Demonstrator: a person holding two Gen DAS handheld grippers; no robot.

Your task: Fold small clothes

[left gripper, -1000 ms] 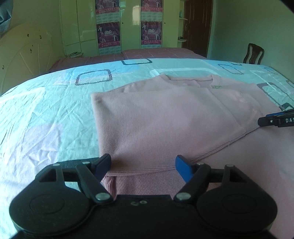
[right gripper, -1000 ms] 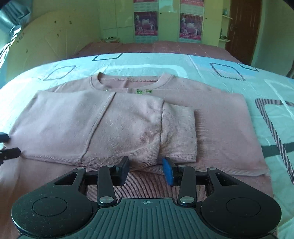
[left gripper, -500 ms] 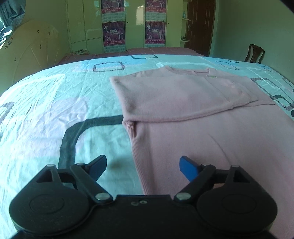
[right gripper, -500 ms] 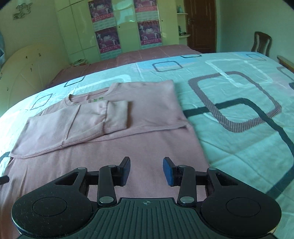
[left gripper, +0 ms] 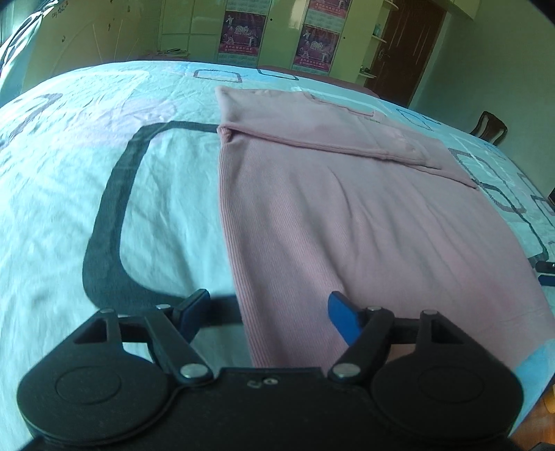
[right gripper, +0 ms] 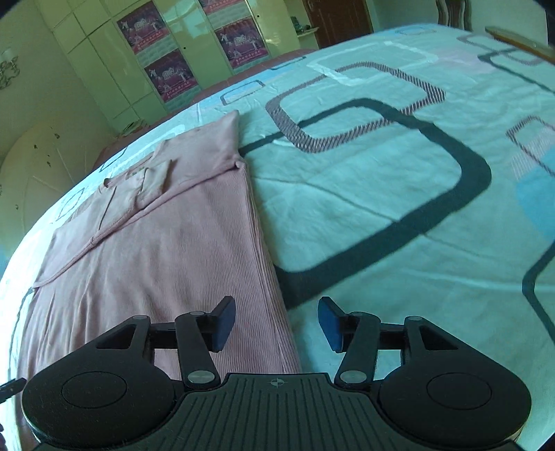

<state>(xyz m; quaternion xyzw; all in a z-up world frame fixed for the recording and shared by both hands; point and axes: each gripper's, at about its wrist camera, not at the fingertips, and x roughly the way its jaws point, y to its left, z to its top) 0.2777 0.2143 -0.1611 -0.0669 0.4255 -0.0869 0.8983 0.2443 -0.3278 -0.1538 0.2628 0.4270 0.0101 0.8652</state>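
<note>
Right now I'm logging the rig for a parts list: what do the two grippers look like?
Left gripper: black body, two round discs, silver pivot screws, blue-padded fingers. Right gripper: same build, plus a ribbed centre plate with a small crosshair mark.

A wide bed (left gripper: pixel 62 194) fills the room, its pale sheet printed with dark rounded rectangles. Behind it stand glossy yellow-green wardrobe doors (right gripper: pixel 104 59) carrying magenta posters (left gripper: pixel 241 33) (their print too small to read). A dark wooden door (left gripper: pixel 406 48) and what looks like a wooden chair (left gripper: pixel 489 126) sit by the green wall.
</note>
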